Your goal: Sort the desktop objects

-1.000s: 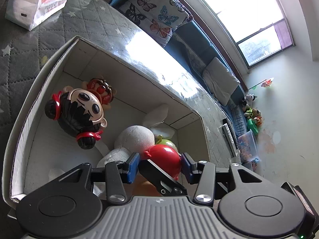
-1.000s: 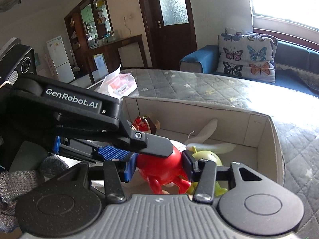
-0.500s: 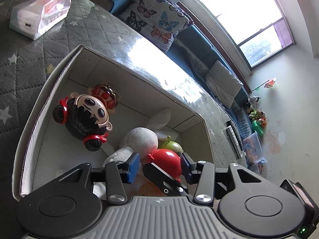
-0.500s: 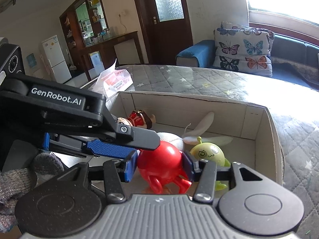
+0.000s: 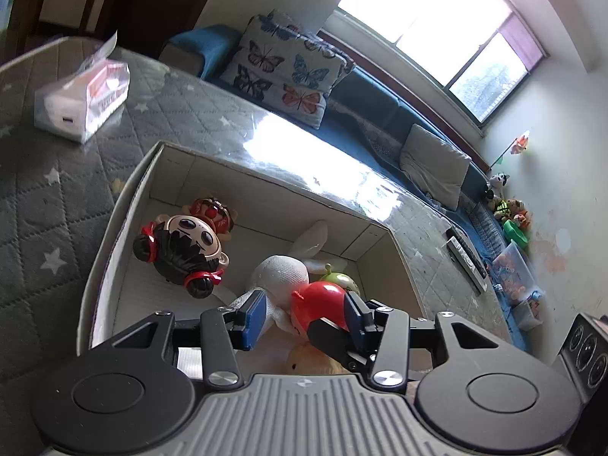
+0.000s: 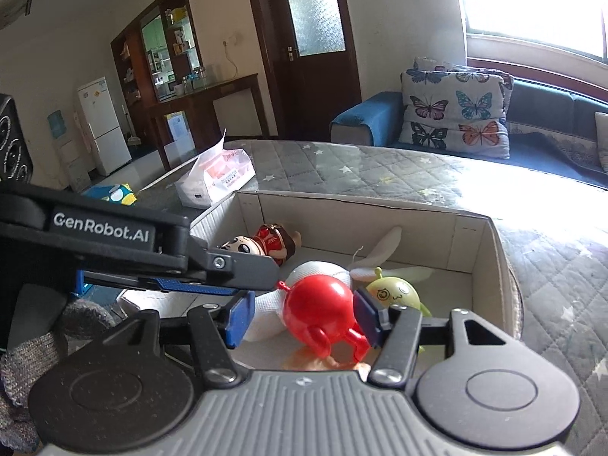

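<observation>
Only the right view shows both jaws spread around the red toy [image 6: 319,304], its feet dangling.

quilted table [image 5: 57,197], cardboard box [image 5: 266,186], tissue pack [image 5: 81,97]

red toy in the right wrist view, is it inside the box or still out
Inside the cardboard box walls, though whether it rests on the floor cannot be told. The red toy sits between the open right tongs, beside the yellow-green figure.

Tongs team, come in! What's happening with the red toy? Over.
Left tongs open, above the box. Right tongs open around red toy. White plush crowding alongside.
</observation>
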`<state>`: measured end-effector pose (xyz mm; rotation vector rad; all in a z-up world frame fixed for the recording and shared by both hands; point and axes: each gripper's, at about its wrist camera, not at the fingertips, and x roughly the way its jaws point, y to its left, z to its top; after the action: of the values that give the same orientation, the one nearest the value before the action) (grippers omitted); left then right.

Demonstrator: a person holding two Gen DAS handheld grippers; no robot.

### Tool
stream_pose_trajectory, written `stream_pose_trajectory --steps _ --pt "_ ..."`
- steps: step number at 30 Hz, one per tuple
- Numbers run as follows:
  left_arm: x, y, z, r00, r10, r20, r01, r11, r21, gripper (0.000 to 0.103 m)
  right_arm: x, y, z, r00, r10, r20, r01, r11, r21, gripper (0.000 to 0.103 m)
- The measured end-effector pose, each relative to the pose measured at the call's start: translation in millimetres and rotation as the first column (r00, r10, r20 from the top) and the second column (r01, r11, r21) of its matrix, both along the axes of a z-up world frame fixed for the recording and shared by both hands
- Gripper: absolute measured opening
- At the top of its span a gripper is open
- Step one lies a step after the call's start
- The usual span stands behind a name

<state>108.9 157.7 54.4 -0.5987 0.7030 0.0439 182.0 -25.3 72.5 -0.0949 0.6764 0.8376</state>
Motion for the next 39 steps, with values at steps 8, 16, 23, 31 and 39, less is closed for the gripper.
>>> stream_pose_trajectory --steps 8,16,23,31,39 --pt "-26 -20 10 0.999 0.005 0.041 -0.013 0.982 0.186 0.048 -18 -18 6 0.999 -0.042 -0.003 0.042 0.999 0.014 0.070" --pt "-51 -33 10 0.998 0.018 0.061 -0.036 0.954 0.297 0.048 -36 -35 5 0.996 -0.089 -0.020 0.089 0.996 0.015 0.074" --pt "-68 -44 11 0.997 0.023 0.069 -0.046 0.931 0.362 0.048 -54 -43 7 0.992 -0.125 -0.005 0.125 0.992 0.003 0.076" --pt "-78 -57 6 0.997 0.049 0.055 -0.069 0.893 0.445 0.048 -72 -47 5 0.990 -0.142 0.005 0.142 0.990 -0.010 0.079" --pt "-89 -64 2 0.996 0.068 0.048 -0.083 0.875 0.477 0.048 -81 -48 -2 0.984 -0.176 0.004 0.176 0.982 -0.061 0.079"
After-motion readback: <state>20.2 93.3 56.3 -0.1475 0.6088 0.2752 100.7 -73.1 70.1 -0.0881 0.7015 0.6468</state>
